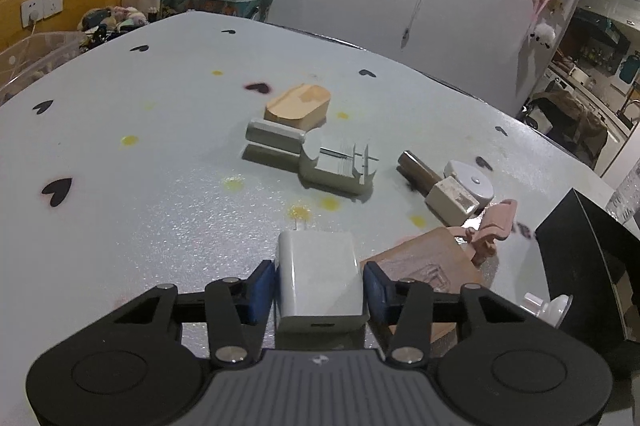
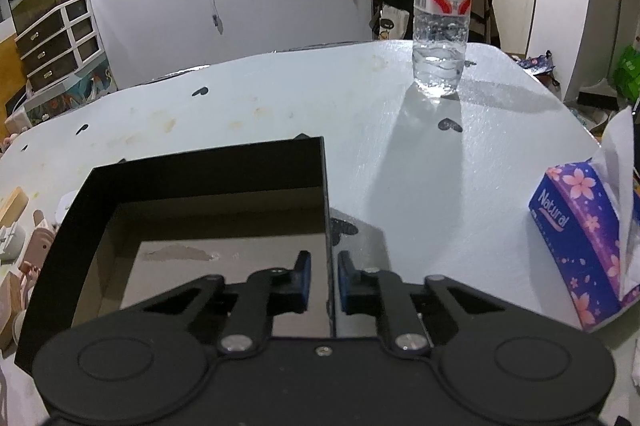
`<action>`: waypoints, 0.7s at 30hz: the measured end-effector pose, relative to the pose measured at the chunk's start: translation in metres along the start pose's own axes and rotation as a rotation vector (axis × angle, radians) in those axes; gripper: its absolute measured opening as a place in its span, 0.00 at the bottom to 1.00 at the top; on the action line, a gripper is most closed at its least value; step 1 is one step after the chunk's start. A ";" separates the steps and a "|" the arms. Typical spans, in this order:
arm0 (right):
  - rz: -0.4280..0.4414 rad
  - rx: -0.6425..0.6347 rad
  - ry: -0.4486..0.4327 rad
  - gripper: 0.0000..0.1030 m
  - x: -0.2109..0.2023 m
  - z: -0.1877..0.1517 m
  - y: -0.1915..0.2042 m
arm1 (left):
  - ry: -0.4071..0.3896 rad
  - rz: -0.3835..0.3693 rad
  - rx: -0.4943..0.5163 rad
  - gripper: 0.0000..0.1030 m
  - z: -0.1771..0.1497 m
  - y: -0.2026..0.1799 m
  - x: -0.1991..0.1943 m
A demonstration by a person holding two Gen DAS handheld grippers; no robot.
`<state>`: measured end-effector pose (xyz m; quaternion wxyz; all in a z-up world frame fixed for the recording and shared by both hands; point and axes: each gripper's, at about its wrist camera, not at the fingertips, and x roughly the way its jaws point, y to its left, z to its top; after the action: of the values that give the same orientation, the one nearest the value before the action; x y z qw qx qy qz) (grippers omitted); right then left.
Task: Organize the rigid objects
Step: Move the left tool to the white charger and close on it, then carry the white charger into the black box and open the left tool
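Note:
My left gripper (image 1: 320, 280) is shut on a white charger plug (image 1: 320, 274), its prongs pointing away, held just above the table. On the table beyond lie a wooden block (image 1: 298, 107), a grey plastic tool (image 1: 312, 157), a brown and white stamp (image 1: 440, 189), a white round puck (image 1: 474, 179), a pink clip (image 1: 494, 226) and a carved wooden block (image 1: 428, 266). My right gripper (image 2: 324, 276) is shut on the right wall of an open black box (image 2: 208, 209), one finger inside and one outside. The box also shows in the left wrist view (image 1: 588, 258).
A water bottle (image 2: 440, 13) stands at the far right of the table. A purple tissue box (image 2: 588, 242) sits at the right edge. A small white plastic piece (image 1: 548, 306) lies by the black box. A clear bin (image 1: 36, 57) stands off the table's left.

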<state>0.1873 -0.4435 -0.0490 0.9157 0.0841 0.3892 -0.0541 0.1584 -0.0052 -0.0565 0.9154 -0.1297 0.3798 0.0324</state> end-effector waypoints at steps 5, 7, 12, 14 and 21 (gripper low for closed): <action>-0.007 0.002 0.005 0.04 0.001 0.000 -0.002 | -0.011 0.021 -0.017 0.48 0.004 0.004 -0.003; -0.008 -0.002 0.001 0.04 0.001 -0.001 -0.002 | -0.022 0.025 -0.014 0.48 0.006 0.004 -0.005; -0.016 -0.014 -0.010 0.03 0.000 -0.002 0.000 | -0.043 0.015 0.006 0.48 0.012 -0.004 -0.010; -0.014 -0.013 -0.013 0.04 0.000 -0.003 -0.001 | -0.057 -0.008 0.012 0.48 0.016 -0.010 -0.013; -0.018 -0.029 -0.014 0.03 -0.001 -0.003 0.001 | -0.114 -0.154 0.074 0.48 0.037 -0.058 -0.016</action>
<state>0.1849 -0.4417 -0.0503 0.9189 0.0667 0.3845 -0.0574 0.1822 -0.0512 -0.0078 0.9394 -0.1225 0.3171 -0.0447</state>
